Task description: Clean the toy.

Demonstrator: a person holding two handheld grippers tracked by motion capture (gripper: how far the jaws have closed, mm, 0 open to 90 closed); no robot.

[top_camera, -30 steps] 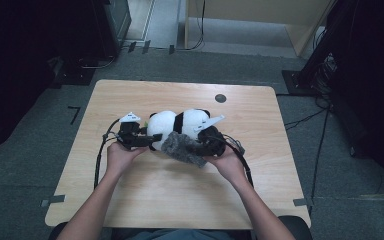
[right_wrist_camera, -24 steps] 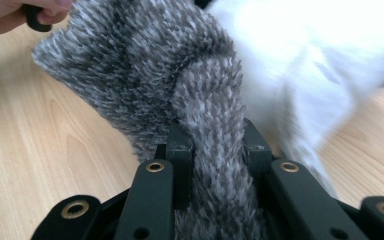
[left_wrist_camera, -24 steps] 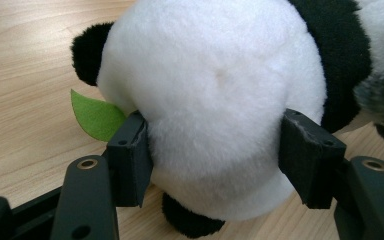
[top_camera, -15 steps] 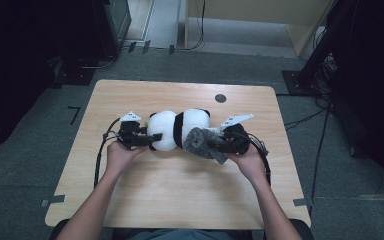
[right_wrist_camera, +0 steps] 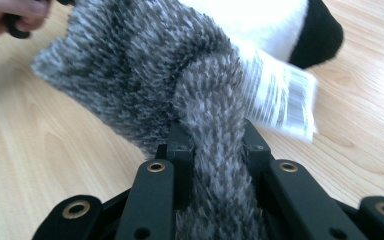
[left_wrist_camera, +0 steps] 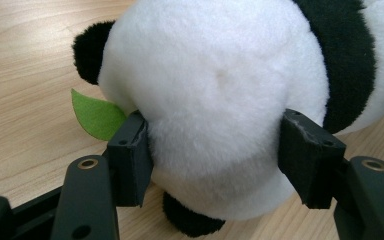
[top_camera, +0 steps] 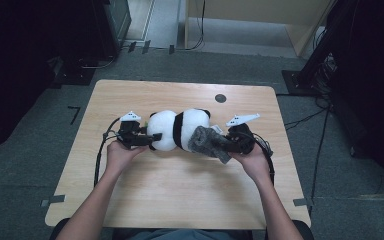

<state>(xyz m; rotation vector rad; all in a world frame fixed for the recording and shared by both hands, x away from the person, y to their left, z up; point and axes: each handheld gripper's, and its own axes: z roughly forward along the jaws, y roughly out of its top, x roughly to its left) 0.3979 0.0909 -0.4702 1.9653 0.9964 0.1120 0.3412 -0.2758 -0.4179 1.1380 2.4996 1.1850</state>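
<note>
A black and white panda plush [top_camera: 172,129] lies on its side in the middle of the wooden table [top_camera: 180,200]. My left gripper [top_camera: 151,139] is shut on its white rounded left end, with a pad pressed into the fur on each side [left_wrist_camera: 217,160]. A green felt leaf [left_wrist_camera: 97,115] pokes out beside the left pad. My right gripper [top_camera: 226,145] is shut on a fuzzy grey sock [top_camera: 207,142], and its jaws have just closed a little tighter on it. The sock [right_wrist_camera: 145,75] stretches from that gripper [right_wrist_camera: 212,145] onto the panda's right end. A white barcode tag [right_wrist_camera: 280,100] and a black paw [right_wrist_camera: 315,35] show beside it.
A small dark round hole [top_camera: 220,98] marks the table's far side. Cables [top_camera: 100,155] trail from both grippers along the table. Black stands and more cables stand on the floor around the table. Bare wood lies in front of the hands.
My right gripper has pulled the grey sock to the right, from the panda's front middle to its right end. The left gripper and the panda have kept still.
</note>
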